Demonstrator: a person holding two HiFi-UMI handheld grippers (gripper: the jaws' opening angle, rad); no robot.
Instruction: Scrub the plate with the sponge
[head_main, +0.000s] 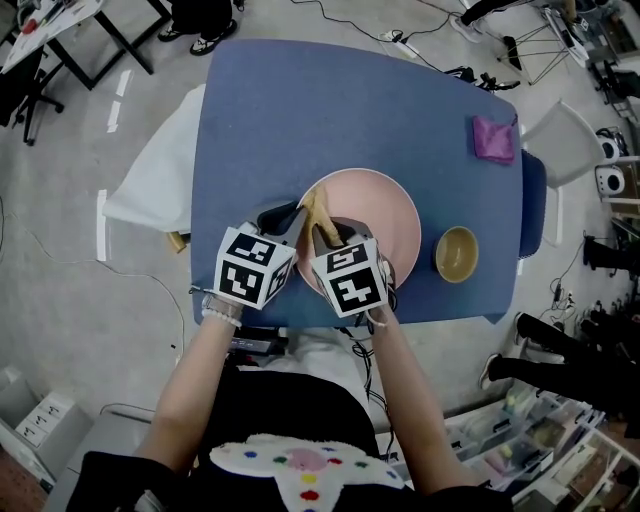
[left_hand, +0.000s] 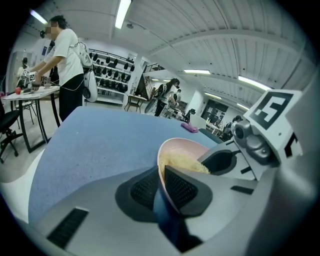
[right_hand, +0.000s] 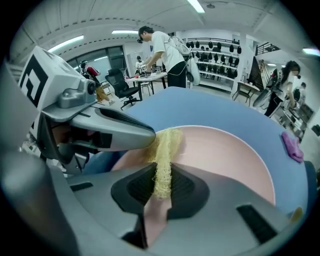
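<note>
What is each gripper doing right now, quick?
Left gripper: closed on the rim of the pink plate.
Right gripper: closed on the yellow sponge.

Blue-topped table (head_main: 300, 120), white sheet (head_main: 150, 185) poking out from under the left side. Pink plate (head_main: 385, 215) at the near edge, about mid-table, can't tell if sitting fully flat. Small yellowish bowl (head_main: 457, 254) just right of it, not touching. Crumpled purple cloth (head_main: 494, 139) up by the far right corner, well apart from both.
</note>
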